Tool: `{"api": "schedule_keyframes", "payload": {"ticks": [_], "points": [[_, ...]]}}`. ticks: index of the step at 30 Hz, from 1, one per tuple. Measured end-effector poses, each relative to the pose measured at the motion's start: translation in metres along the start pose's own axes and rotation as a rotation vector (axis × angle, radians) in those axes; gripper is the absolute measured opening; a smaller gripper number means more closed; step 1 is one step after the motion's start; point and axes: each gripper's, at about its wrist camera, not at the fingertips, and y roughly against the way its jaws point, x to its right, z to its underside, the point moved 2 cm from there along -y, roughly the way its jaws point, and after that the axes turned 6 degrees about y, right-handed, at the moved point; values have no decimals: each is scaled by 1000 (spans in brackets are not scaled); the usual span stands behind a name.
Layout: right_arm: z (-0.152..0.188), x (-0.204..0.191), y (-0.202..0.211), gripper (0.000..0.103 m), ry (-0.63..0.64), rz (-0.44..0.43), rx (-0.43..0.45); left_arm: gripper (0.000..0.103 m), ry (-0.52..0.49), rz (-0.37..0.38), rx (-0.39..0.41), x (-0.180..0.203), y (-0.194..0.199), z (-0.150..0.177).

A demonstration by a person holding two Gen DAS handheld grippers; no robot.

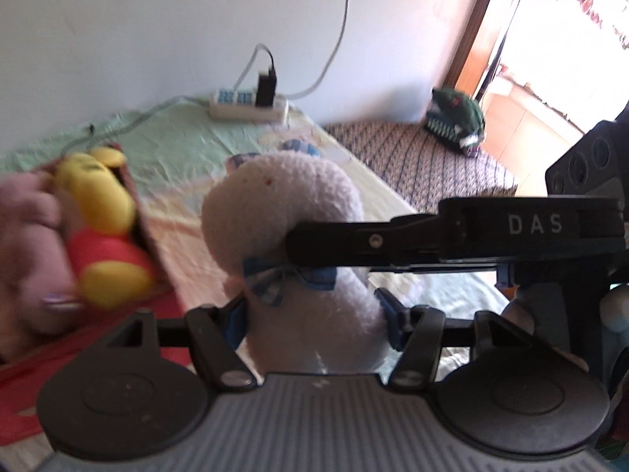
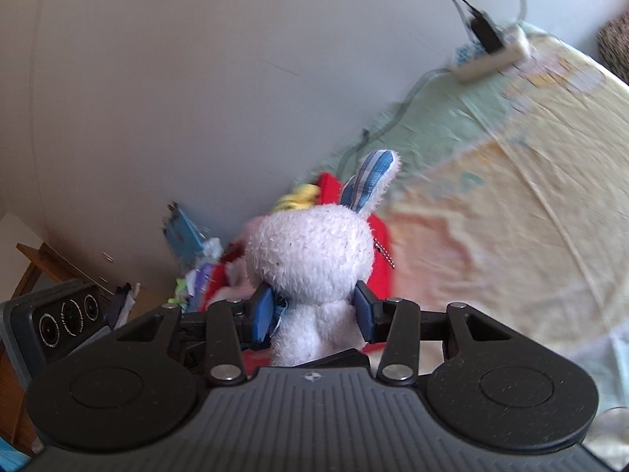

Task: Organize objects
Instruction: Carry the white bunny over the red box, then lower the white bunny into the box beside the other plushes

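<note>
A white plush bunny [image 1: 283, 212] with a blue bow and a blue-striped ear [image 2: 371, 175] is held above the bed by both grippers. My left gripper [image 1: 314, 314] is shut on its lower body. My right gripper [image 2: 314, 310] is shut on its neck, and its finger [image 1: 377, 242] crosses the left wrist view from the right. A yellow-and-red plush toy [image 1: 102, 228] lies in a red box [image 1: 149, 236] at the left, next to a pink plush [image 1: 27, 244].
A white power strip [image 1: 247, 108] with a black charger sits at the wall on the pastel bedsheet [image 1: 188, 145]. A green dinosaur plush [image 1: 456, 120] lies on a patterned mattress [image 1: 412, 157]. An open doorway is at the far right.
</note>
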Motion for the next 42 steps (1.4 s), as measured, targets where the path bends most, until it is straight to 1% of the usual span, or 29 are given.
{"api": "schedule_keyframes", "payload": {"ticks": [3, 7, 12, 18, 24, 28, 30, 35, 42], "points": [[1, -23, -8, 46, 29, -23, 28, 62, 2, 6, 47, -14, 27, -1], [3, -53, -28, 46, 79, -48, 42, 62, 10, -2, 97, -37, 57, 0], [6, -83, -60, 46, 125, -84, 30, 62, 35, -38, 143, -69, 87, 3], [9, -110, -98, 46, 178, -121, -4, 62, 94, -87, 162, -108, 109, 3], [6, -125, -132, 46, 229, -153, -45, 62, 131, -171, 155, -143, 119, -2], [3, -126, -149, 46, 212, -169, -74, 62, 187, -207, 133, -163, 119, -8], [3, -127, -153, 46, 200, -180, -79, 62, 206, -217, 137, -170, 121, -9], [4, -129, -162, 46, 194, -181, -93, 62, 223, -248, 123, -179, 119, -12], [3, -120, -172, 46, 162, -171, -119, 62, 204, -281, 96, -179, 106, -16]]}}
